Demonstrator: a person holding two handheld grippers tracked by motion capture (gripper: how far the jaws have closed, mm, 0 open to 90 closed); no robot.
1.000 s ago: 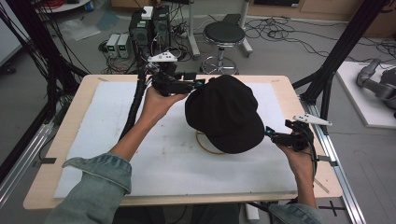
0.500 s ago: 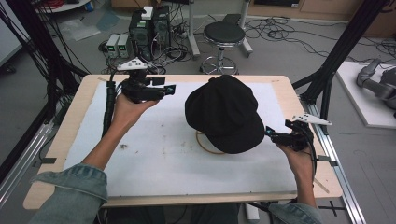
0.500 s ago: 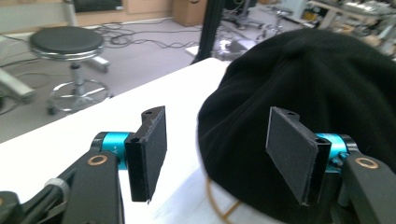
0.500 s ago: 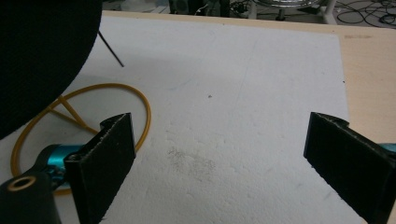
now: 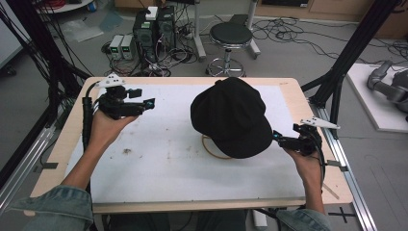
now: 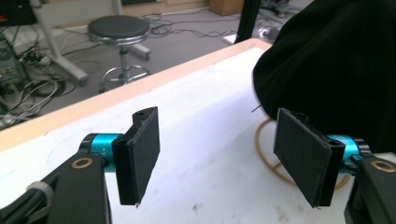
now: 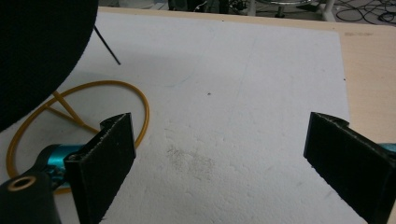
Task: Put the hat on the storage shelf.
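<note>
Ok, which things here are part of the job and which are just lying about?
Likely in the job: black cap, yellow ring stand beneath it, left tongs, right tongs, both open.

Lying about: stool, computer boxes, floor cables.

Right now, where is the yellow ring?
In the high view the yellow ring lies on the white mat, right of centre, partly under the black cap, near the right claw.

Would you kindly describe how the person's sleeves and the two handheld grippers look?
Both sleeves are blue denim. The left gripper and right gripper are black, each topped by a grey three-cornered plate, with flat black textured pads on turquoise collars and brass-coloured rivets. A black cable trails from the left one.
</note>
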